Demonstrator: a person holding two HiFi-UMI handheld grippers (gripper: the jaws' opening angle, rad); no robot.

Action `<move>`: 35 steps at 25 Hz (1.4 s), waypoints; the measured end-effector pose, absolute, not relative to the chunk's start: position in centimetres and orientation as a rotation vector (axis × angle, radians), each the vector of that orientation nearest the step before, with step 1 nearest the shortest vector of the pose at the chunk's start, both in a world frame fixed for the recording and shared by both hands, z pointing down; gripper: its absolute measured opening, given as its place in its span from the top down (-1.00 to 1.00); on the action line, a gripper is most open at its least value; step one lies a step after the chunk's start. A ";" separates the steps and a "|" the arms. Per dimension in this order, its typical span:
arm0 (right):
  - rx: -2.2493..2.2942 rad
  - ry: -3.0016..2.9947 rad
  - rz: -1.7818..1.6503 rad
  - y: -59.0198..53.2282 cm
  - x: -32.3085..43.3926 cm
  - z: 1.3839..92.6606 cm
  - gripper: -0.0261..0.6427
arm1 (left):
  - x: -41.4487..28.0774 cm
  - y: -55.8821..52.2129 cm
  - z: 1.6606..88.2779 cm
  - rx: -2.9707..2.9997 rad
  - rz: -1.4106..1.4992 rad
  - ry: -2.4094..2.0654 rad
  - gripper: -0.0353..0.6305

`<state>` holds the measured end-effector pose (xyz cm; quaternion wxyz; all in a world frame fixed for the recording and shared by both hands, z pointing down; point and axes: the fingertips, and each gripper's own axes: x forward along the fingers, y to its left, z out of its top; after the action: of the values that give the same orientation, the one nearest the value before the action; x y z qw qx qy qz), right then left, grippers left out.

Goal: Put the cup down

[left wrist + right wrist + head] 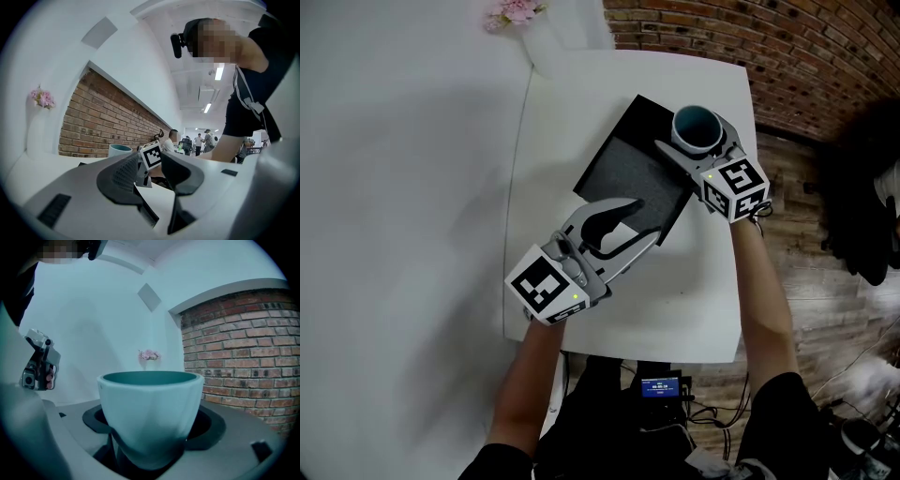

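A pale teal cup [695, 119] stands upright between the jaws of my right gripper [697, 141], over the far right corner of a black mat [628, 164]. In the right gripper view the cup [150, 399] fills the gap, and the right gripper [152, 423] is shut on its lower body. Whether the cup's base touches the mat I cannot tell. My left gripper [630, 227] hovers open at the mat's near edge with nothing between its fingers. In the left gripper view the left gripper [153, 180] points at the cup [119, 150].
The mat lies on a white table [581, 94] set against a white wall. A pink flower [514, 13] stands at the table's far end. A brick wall [750, 37] and a wooden floor [806, 206] lie to the right. People stand far off in the room.
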<state>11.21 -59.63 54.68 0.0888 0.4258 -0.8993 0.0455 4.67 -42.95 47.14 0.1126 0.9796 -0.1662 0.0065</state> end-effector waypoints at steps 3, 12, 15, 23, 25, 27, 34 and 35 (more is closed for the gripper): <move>1.293 -2.690 0.170 -59.6 11.6 54.5 -0.31 | 4.6 -42.8 47.1 2.873 0.019 -0.486 0.41; 1.346 -2.682 0.227 -58.3 13.2 53.5 -0.58 | 4.7 -42.5 46.8 2.858 0.004 -0.511 0.41; 1.348 -2.685 0.267 -57.4 13.9 53.2 -0.58 | 4.8 -42.3 47.2 2.849 0.011 -0.512 0.41; 1.316 -2.611 0.232 -54.0 14.7 52.5 -0.56 | 5.2 -40.7 47.3 2.849 0.034 -0.510 0.41; 1.328 -2.601 0.227 -53.0 14.8 52.4 -0.45 | 5.2 -40.5 47.1 2.856 0.033 -0.511 0.41; 1.340 -2.610 0.236 -51.7 14.8 52.0 -0.23 | 5.0 -40.1 46.9 2.859 0.031 -0.514 0.41; 1.327 -2.672 0.253 -46.5 14.1 49.5 0.19 | 5.2 -38.4 45.4 2.863 0.016 -0.524 0.45; 1.325 -2.679 0.251 -45.9 14.0 49.1 0.23 | 5.3 -38.1 45.2 2.866 0.014 -0.522 0.45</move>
<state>14.02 -45.93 49.07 0.0709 0.4407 -0.8910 0.0836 5.26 -38.10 45.20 0.1138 0.9774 -0.1779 0.0049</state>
